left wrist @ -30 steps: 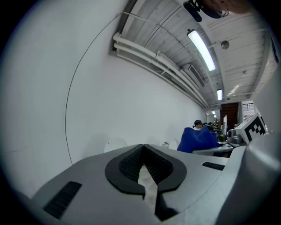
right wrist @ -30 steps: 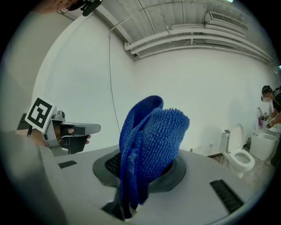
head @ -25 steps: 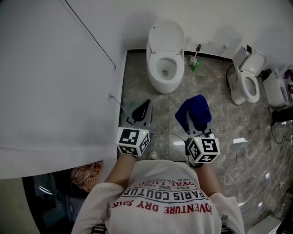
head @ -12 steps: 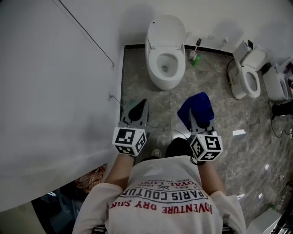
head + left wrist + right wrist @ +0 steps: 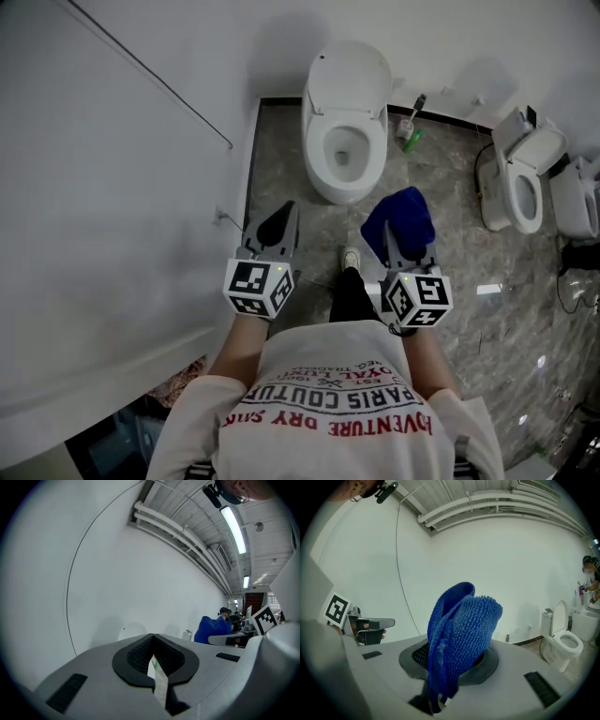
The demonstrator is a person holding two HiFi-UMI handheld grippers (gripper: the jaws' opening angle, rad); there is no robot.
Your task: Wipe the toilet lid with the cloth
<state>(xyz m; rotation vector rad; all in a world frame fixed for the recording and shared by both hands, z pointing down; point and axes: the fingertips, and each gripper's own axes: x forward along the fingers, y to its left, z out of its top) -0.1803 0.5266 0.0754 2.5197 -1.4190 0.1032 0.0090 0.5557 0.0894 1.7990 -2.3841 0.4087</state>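
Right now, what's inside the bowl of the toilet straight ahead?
Lid is up, so the bowl is open: bare white inside, a darker drain at the bottom, nothing else visible in it. Under the rim is hidden from the head view.

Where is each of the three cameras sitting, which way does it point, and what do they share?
Head view: on the person's head, facing down at the floor and toilet; the shirt, left tool and right tool show.
Left gripper view: on the left tool, facing the white wall along its shut, empty jaws.
Right gripper view: on the right tool, facing that wall along jaws clamped on the blue cloth.
Shared: all three show the cloth.
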